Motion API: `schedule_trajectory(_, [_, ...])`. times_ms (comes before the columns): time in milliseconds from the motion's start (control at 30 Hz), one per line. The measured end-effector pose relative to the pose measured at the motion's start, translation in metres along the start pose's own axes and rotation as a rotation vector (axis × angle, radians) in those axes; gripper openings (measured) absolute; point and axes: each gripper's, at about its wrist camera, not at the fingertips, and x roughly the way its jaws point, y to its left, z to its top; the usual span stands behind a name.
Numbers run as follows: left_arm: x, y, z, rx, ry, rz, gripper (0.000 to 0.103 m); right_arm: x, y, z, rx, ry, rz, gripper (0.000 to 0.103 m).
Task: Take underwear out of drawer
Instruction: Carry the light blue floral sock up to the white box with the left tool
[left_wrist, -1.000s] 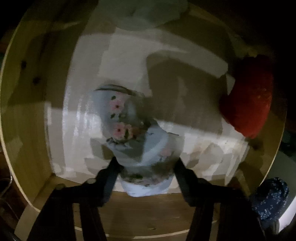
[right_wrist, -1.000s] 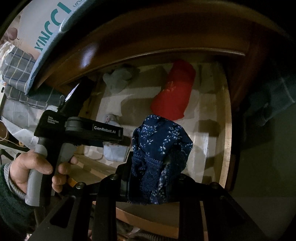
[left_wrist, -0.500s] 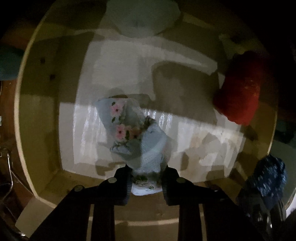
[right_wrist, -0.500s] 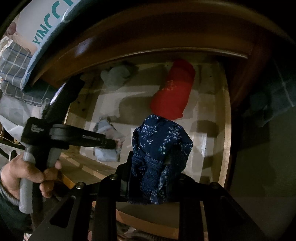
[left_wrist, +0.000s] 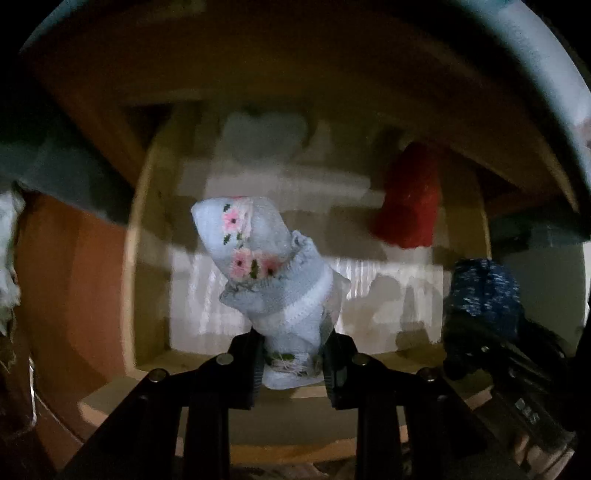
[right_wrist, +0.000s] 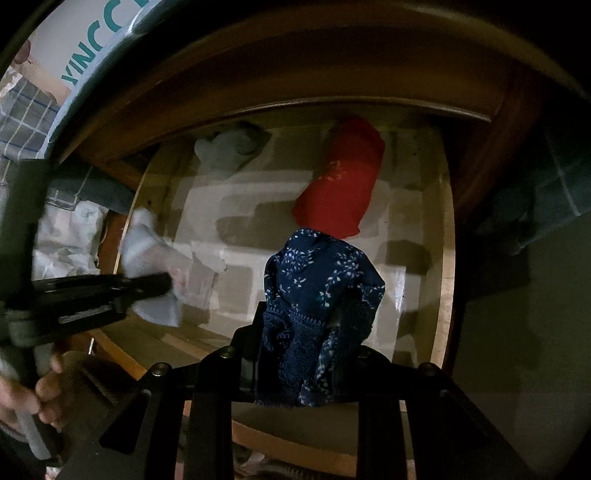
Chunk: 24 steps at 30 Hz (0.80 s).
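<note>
While both claws are loaded, the job looks part done — two pieces are up out of the drawer and two are left inside.

Left wrist view: left gripper (left_wrist: 291, 360) clamped on the pale blue floral underwear (left_wrist: 271, 273), bundle pinched low between the jaws and standing up toward 12 o'clock, clear of the drawer floor as far as I can judge. Drawer (left_wrist: 129, 280) lies open beneath, its pale liner patchy with shadow. Inside at 12 o'clock, a grey-white piece (left_wrist: 264, 136) against the back wall; at 2 o'clock, the red piece (left_wrist: 410, 199) near the right wall. At 4 o'clock, outside the front edge, the navy piece (left_wrist: 484, 291) sits in the other claw. Picture is blurred; fine detail lost.

Right wrist view: right gripper (right_wrist: 295, 363) closed tight on the navy piece (right_wrist: 317, 295), dark blue with small white sprigs and a lace hem, cloth bunched between the jaws. Beyond it at 12 o'clock, the red piece (right_wrist: 341, 177) lies on the drawer (right_wrist: 443, 258) floor. Grey-white piece (right_wrist: 231, 147) at 11 o'clock, in the back left corner. At 9 o'clock the left gripper (right_wrist: 164, 284) carries the floral underwear (right_wrist: 147, 258) near the left wall — smeared. A hand (right_wrist: 33, 387) holds its handle at 8 o'clock.

Left to do, by my reckoning: carry both held pieces away, then fetch the red and the grey-white.
</note>
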Motion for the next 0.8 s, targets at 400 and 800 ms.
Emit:
schedule_trajectory(400, [-0.086, -0.022, -0.030, 0.218, -0.382, 0.034, 0.026, 0.000, 0.002, 0.001, -0.011, 0.005, -0.025, 0.023])
schedule_trajectory(800, [-0.246, -0.019, -0.006, 0.301, -0.746, -0.022, 0.026, 0.001, 0.002, 0.001, -0.015, 0.006, -0.036, 0.023])
